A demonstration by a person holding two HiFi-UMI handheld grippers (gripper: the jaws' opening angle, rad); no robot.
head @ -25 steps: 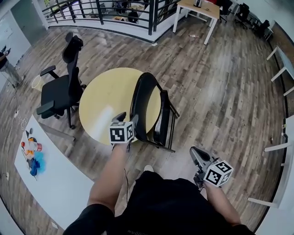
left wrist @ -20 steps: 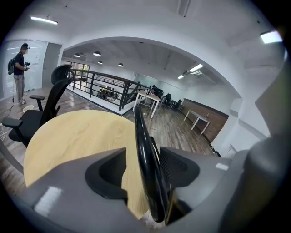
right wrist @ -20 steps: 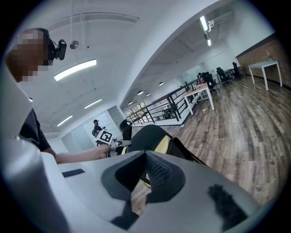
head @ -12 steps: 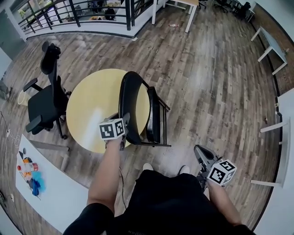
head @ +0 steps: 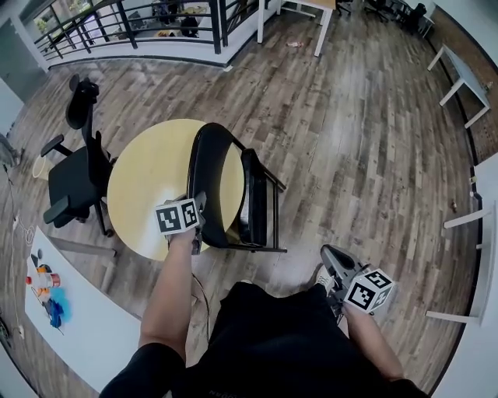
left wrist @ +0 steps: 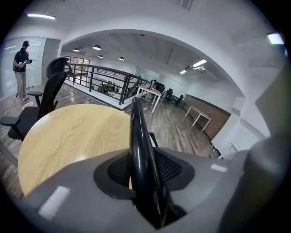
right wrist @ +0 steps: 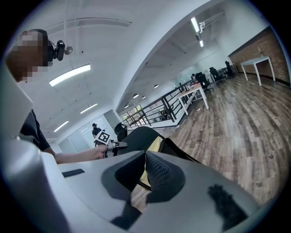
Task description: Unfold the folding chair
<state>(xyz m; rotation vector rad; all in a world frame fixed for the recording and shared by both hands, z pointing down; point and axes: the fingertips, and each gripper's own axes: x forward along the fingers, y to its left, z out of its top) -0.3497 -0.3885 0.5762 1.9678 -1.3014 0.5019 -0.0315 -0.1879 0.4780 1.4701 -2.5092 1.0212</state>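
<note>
The black folding chair (head: 208, 183) stands folded on the wood floor, leaning against a round yellow table (head: 148, 179). My left gripper (head: 200, 204) is at the near edge of its curved backrest (left wrist: 136, 129). The jaws are closing around that edge, which lies between the pads; a thin sliver of table still shows beside one pad. My right gripper (head: 331, 257) hangs low at the right, apart from the chair, shut with nothing in it. In the right gripper view its closed jaws (right wrist: 144, 157) point toward the chair (right wrist: 143, 135).
A black office chair (head: 74, 171) stands left of the table. A white table (head: 85, 319) with small coloured items (head: 47, 291) is at the lower left. White desks (head: 467, 70) line the right side, a railing (head: 140, 23) runs along the back. A person (left wrist: 20, 68) stands far off.
My left gripper has come down onto the backrest's edge and its jaws have narrowed around it. The right gripper has shifted slightly and stays shut.
</note>
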